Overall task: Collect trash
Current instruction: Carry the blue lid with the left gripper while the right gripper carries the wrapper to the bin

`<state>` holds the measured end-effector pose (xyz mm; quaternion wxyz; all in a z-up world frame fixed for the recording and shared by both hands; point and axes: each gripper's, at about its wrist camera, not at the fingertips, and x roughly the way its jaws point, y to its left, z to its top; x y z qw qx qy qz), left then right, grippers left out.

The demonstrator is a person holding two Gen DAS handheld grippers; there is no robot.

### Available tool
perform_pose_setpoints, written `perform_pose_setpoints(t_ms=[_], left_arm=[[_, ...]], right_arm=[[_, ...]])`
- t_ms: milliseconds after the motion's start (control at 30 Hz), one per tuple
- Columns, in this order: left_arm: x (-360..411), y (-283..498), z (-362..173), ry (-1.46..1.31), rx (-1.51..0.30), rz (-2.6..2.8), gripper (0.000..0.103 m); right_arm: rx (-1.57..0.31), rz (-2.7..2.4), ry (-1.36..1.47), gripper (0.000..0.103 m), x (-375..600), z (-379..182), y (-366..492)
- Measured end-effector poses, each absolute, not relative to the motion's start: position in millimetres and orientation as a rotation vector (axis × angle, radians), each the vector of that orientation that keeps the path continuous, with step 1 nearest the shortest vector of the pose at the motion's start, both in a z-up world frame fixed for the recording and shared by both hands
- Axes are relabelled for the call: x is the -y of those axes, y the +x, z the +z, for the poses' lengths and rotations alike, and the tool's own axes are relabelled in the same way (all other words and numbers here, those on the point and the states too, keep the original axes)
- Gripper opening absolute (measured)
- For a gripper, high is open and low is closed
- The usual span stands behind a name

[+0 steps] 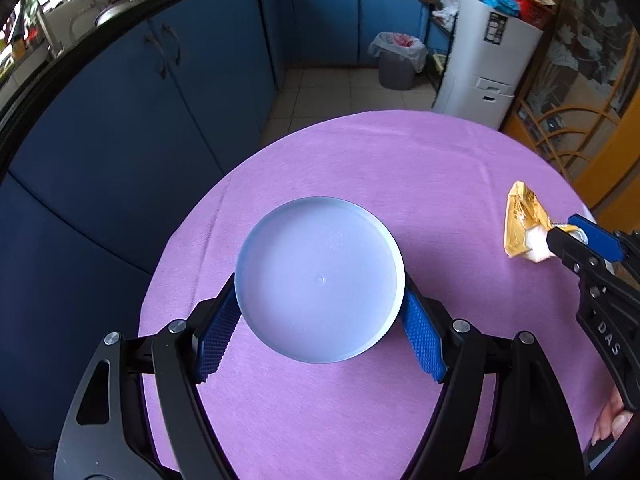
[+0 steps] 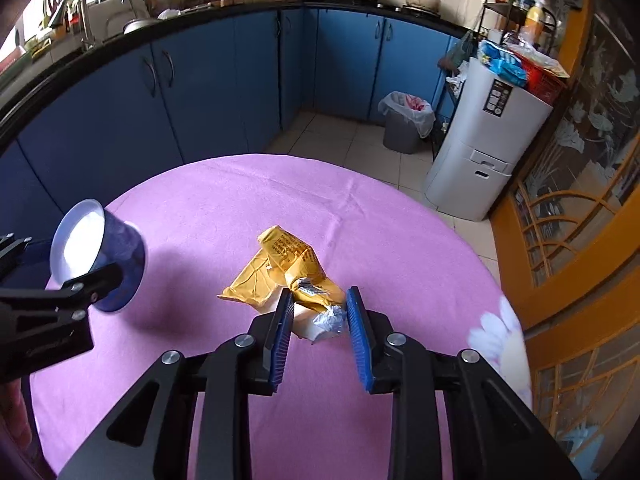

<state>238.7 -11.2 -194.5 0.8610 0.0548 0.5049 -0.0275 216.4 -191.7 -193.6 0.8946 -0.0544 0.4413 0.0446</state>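
**Both jaws gripping over a purple kitchen table**

Jaws of the left gripper [image 1: 320,320] stand wide and press on either side of a pale blue plastic cup [image 1: 320,280], its blue ribbed pads against the cup's wall; the cup's round mouth faces the left wrist camera, and from the right wrist view it hangs tilted above the cloth, casting a shadow. Jaws of the right gripper [image 2: 318,320] are drawn in narrow around a crumpled yellow wrapper [image 2: 280,268] wadded with white tissue; the pads pinch the tissue end, while the printed yellow part sticks out beyond the fingertips, just above the table's middle.

The round table [image 2: 360,220] wears a lilac-purple cloth with faint creases; a white flower print shows at its right edge. Part of a hand [image 1: 612,420] shows behind the right gripper's handle. Beyond the table, blue cabinets [image 2: 200,92] run under a black counter [image 2: 120,36] around two walls, with a tap, dishes, a pan and a pot along the top. On the pale tiled floor, well apart from the table, stands a grey bin [image 2: 404,124] lined with a white bag, near a white appliance [image 2: 488,140] piled with packets and a red basket. An orange-framed glass door [image 2: 580,200] fills the right side.
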Motion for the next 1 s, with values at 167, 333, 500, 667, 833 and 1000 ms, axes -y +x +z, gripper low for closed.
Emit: perform_pose_setpoints(t_ms=[167,333,500,667,833,1000], left_arm=[[53.6,219.0,-182.4,0.162,-1.032,-0.129,0.075],[101.9,199.6,-175.1,0.207,-1.006,-0.208,0.075],[159.2,176.7,-172.3,0.257,-0.989,-0.301,0.075],[213.6,158.2,-172.6,0.312,-0.982,-0.383,0.075],[253.4,145.9,-171.7,0.365,-0.968,-0.435,0.075],[284.9,139.6,-171.9,0.409,-0.959,-0.466,0.075]], right_arm=[[-0.892,0.026,-0.078,0.027,229.0,-180.2,185.4],[-0.878,-0.07,-0.032,0.027,277.8,-172.3,147.5],[-0.875,-0.167,0.015,0.027,328.6,-171.8,109.5],[-0.877,-0.244,0.063,0.027,370.5,-175.4,81.7],[-0.886,-0.305,0.136,0.027,411.5,-187.5,65.4],[-0.906,-0.34,0.224,0.03,443.0,-203.6,57.9]])
